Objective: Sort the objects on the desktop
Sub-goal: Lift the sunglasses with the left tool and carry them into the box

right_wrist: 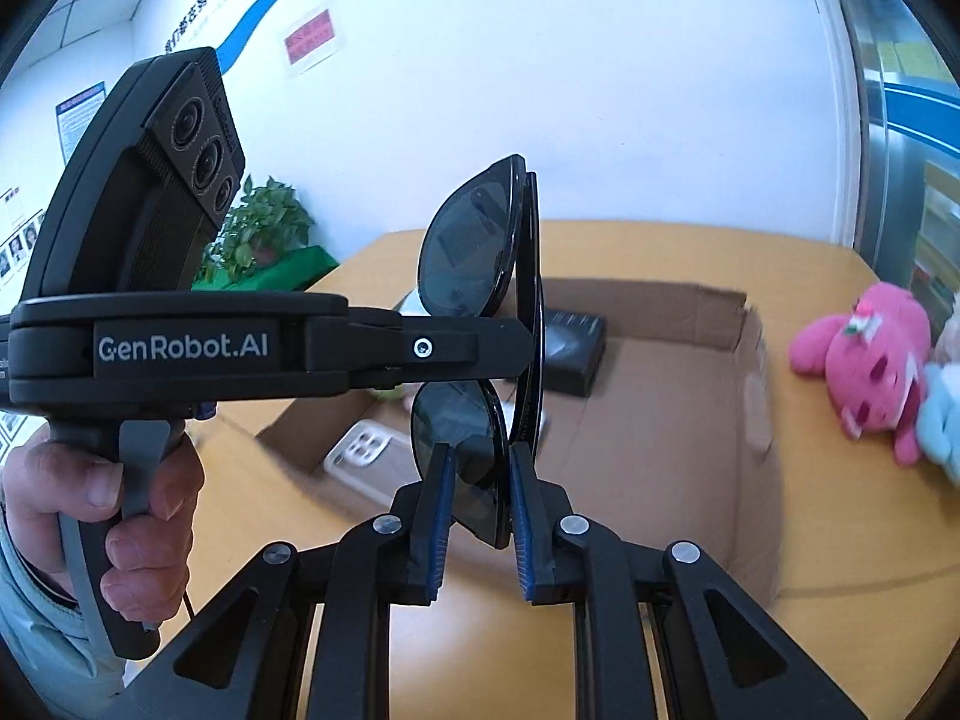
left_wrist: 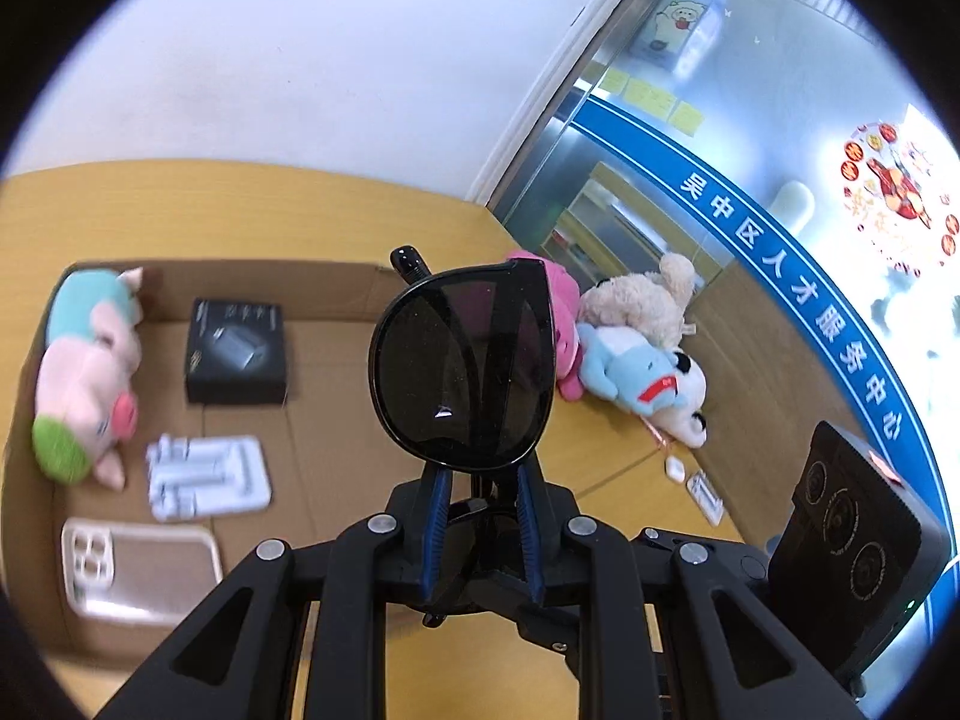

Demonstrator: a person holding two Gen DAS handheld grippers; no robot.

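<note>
Right wrist view: both grippers' fingers (right_wrist: 441, 516) clamp folded sunglasses (right_wrist: 480, 276) above cardboard box (right_wrist: 744, 420); next, lower and release inside.

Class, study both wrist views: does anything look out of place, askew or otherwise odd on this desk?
Yes. The sunglasses are held in the air, pinched by both the left gripper and the right gripper. Three plush toys lie in a heap outside the cardboard box, while a pig plush is already inside.
</note>
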